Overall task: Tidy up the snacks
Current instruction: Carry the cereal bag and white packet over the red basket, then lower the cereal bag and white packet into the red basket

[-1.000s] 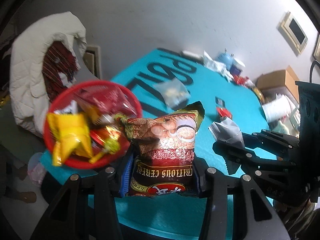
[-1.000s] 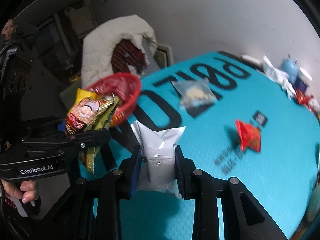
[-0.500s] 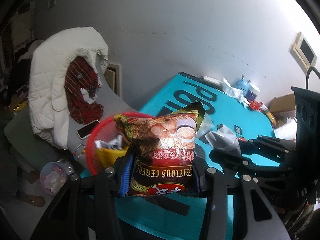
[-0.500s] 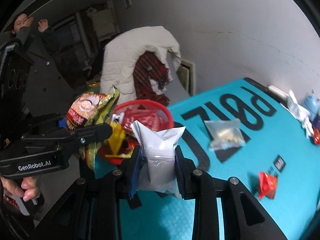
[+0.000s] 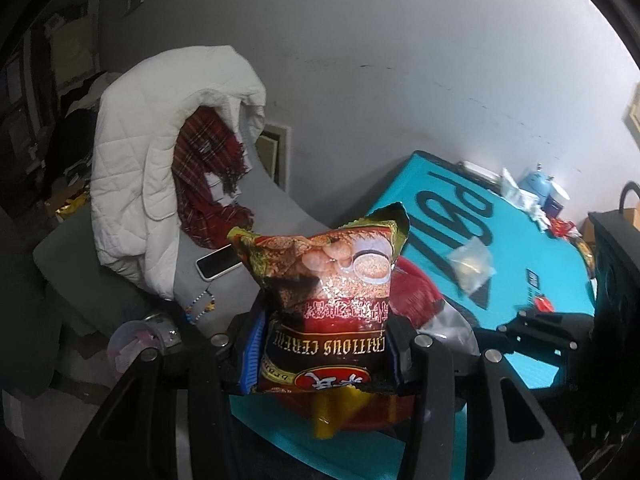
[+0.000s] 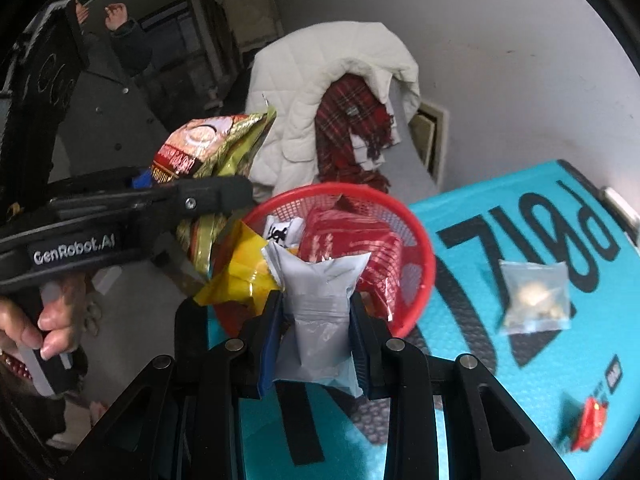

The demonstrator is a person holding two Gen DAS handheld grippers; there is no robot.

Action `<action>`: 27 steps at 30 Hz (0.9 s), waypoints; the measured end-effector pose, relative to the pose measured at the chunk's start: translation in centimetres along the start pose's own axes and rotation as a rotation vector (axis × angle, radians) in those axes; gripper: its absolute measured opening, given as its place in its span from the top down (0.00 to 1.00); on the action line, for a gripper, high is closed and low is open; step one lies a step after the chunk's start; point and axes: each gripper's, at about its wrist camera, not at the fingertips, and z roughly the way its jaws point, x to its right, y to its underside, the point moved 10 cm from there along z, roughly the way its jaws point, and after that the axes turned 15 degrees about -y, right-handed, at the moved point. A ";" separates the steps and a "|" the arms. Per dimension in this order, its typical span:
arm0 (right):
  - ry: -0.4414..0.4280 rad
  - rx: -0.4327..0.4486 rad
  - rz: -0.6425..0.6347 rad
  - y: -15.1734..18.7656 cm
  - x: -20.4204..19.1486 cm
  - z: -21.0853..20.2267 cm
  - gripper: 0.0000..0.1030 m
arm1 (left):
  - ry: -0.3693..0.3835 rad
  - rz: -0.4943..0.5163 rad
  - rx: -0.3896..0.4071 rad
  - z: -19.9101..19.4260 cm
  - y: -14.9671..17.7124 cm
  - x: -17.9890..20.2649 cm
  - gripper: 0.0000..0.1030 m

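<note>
Between the left gripper [image 5: 324, 350] fingers [image 5: 251, 348] sits a glossy brown-and-gold foil cereal bag [image 5: 326, 304], clamped low across its body so its torn top stands free above them. The right gripper [image 6: 316, 346] fingers [image 6: 267, 346] pinch a small silver-grey plastic pouch [image 6: 320, 320] the same way. Just beyond both pairs of fingers stands the round red mesh basket [image 6: 420, 264] at the corner of the teal counter [image 6: 520, 380], already holding red and yellow packets, probably where both are bound. Farther out, a clear bag [image 6: 534, 298] and a small red wrapper [image 6: 588, 424] lie loose.

Upright cereal bag [image 5: 328, 304], grey pouch [image 6: 320, 312] over red snack basket [image 6: 420, 248]
</note>
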 end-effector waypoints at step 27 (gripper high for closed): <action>0.034 -0.004 -0.060 -0.1 0.1 1.6 0.64 | 0.041 0.013 -0.101 5.2 0.8 1.3 0.55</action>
